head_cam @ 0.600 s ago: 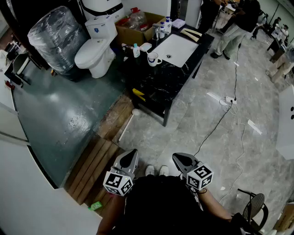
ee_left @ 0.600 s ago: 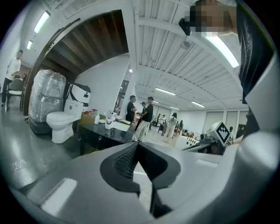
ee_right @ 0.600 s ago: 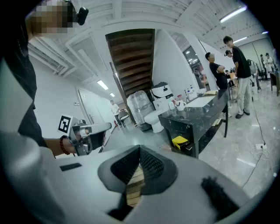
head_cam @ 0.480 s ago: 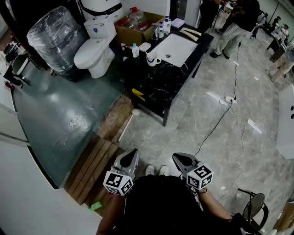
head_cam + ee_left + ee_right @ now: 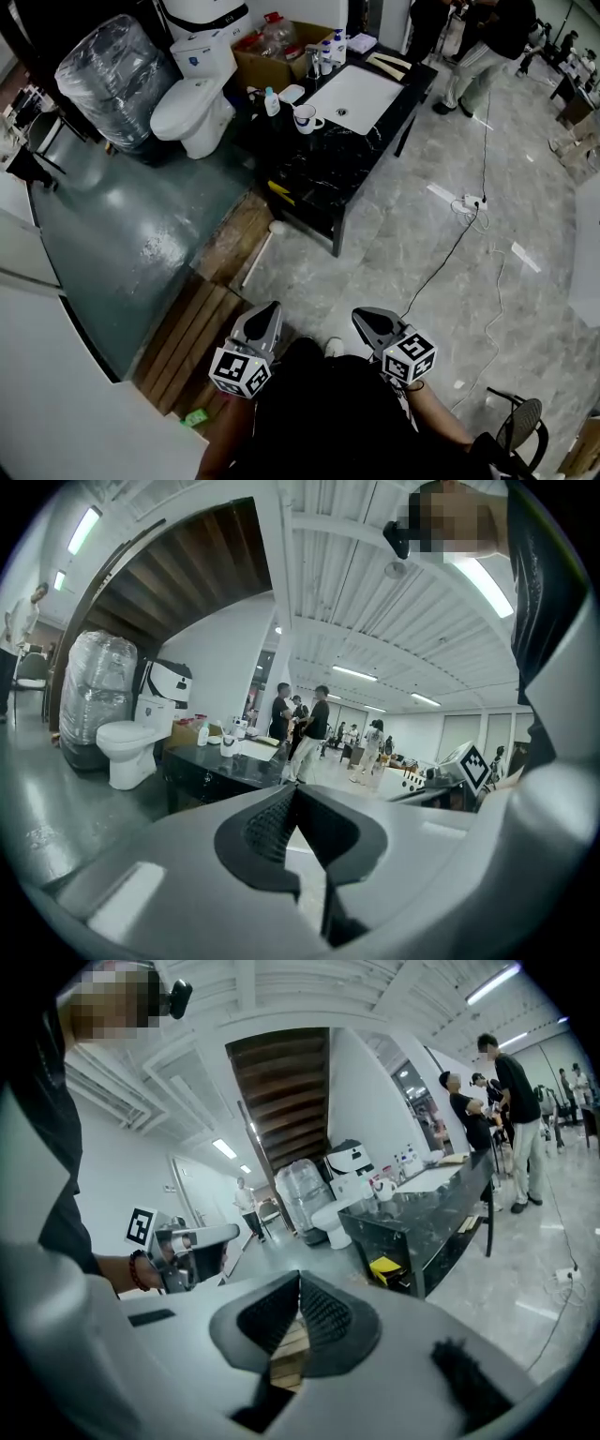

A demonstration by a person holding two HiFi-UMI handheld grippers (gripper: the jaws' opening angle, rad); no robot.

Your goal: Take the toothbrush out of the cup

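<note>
While the cup (image 5: 305,118) sits far off on the black counter (image 5: 328,169), both grippers hang closed and empty close to the person's body.

Cup: white, upright, near the counter's far end, just beside the white sink basin (image 5: 356,98), with a small bottle (image 5: 270,101) on its other side. Toothbrush too small to make out at this range. Counter well apart from both grippers, grey tiled floor (image 5: 403,272) between. Left gripper (image 5: 266,317): jaw tips pressed together, nothing between them; its own view looks level toward the counter and a white toilet (image 5: 192,108). Right gripper (image 5: 368,323): jaws likewise closed tip to tip, holding nothing; wooden planks (image 5: 284,1346) show through the gap lower down. Black cable (image 5: 450,253) trails over the floor right of the counter. Several people (image 5: 487,47) stand beyond its far end.
</note>
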